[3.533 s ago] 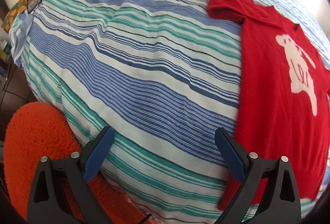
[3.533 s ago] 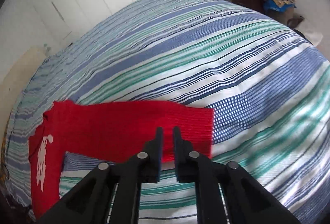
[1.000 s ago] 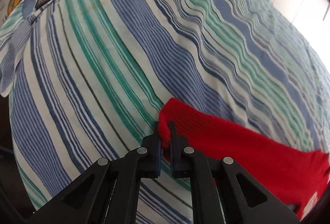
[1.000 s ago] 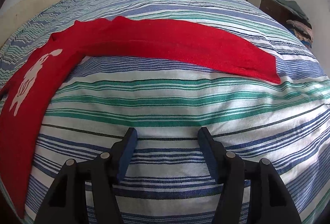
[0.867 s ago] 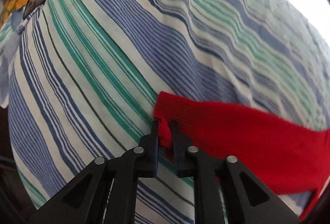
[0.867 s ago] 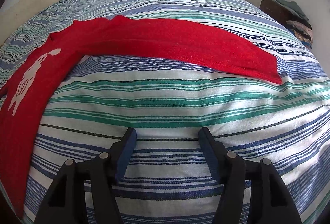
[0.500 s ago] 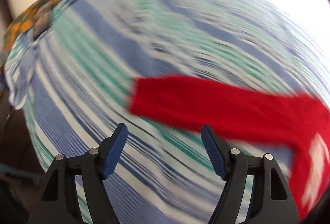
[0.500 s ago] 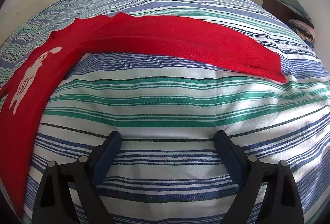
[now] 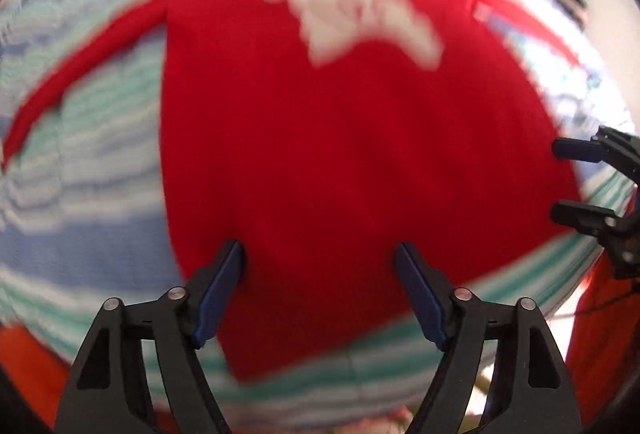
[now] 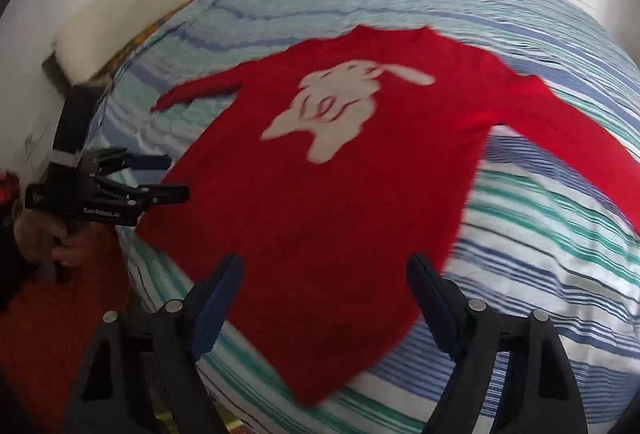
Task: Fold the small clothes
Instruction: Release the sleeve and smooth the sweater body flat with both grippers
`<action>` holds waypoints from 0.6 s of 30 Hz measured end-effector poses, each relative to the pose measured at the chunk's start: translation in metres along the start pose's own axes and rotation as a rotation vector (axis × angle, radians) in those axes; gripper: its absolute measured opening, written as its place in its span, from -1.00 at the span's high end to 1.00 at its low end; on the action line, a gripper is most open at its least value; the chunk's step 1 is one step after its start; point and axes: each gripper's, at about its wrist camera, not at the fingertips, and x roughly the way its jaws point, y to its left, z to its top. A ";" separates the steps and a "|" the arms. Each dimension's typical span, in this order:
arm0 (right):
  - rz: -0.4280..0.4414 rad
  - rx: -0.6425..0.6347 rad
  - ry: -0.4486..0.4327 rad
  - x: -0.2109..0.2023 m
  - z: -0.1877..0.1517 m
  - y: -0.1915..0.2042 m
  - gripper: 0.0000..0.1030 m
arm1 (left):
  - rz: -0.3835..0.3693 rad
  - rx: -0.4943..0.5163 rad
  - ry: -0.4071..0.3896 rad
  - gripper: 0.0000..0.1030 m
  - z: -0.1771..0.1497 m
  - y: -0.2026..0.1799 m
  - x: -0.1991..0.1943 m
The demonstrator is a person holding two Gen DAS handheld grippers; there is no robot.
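The sweater [image 10: 320,194] lies spread at frame centre on the bed [image 10: 540,254], sleeves reaching left and right.

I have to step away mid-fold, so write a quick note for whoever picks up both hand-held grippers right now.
Left hand-held gripper: open, holding nothing, over the lower part of the red sweater.
Right hand-held gripper: jaws closing, nothing between them, over the hem.
Sweater: flat and face up on the striped bedspread, white animal design showing, both sleeves spread out to the sides.
Done: garment laid out and sleeves straightened.
Left: every fold; probably sleeves in first, then the body.
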 end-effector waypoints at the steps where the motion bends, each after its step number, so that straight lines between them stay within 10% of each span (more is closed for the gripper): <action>1: -0.010 -0.020 0.073 0.015 -0.007 0.005 -0.32 | 0.003 -0.014 0.011 -0.55 -0.008 0.003 0.002; 18: -0.042 0.079 0.027 0.010 -0.050 -0.004 -0.30 | -0.031 -0.051 -0.050 -0.67 0.002 0.006 -0.026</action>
